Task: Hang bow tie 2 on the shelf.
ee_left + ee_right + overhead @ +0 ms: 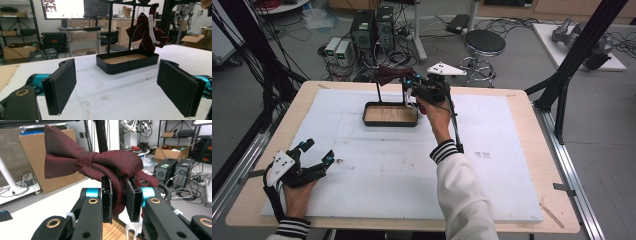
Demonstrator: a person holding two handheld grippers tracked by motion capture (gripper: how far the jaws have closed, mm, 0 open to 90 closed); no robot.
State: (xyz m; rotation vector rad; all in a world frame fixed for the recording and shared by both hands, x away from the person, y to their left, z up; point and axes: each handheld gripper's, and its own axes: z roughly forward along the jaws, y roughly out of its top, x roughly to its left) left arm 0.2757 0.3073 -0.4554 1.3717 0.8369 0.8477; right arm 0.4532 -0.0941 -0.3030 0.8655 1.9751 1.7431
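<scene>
A dark red bow tie (82, 160) hangs between the pads of my right gripper (119, 192), which is shut on one of its wings. In the high view that gripper (410, 85) holds the bow tie (391, 75) over the far side of a black tray (390, 123) with a wooden floor. Thin black posts (377, 90) rise from the tray's back. The left gripper view shows the bow tie (147, 35) with its white strap (151, 32) up beside the posts, above the tray (127, 65). My left gripper (318, 151) rests at the near left, open with nothing between its pads (62, 85).
The tray stands on a white foam sheet (377, 170) that covers a wooden table (532, 105). Behind the table are computer towers (372, 30), cables and a stool (484, 42). A black frame leg (572, 65) slants at the right.
</scene>
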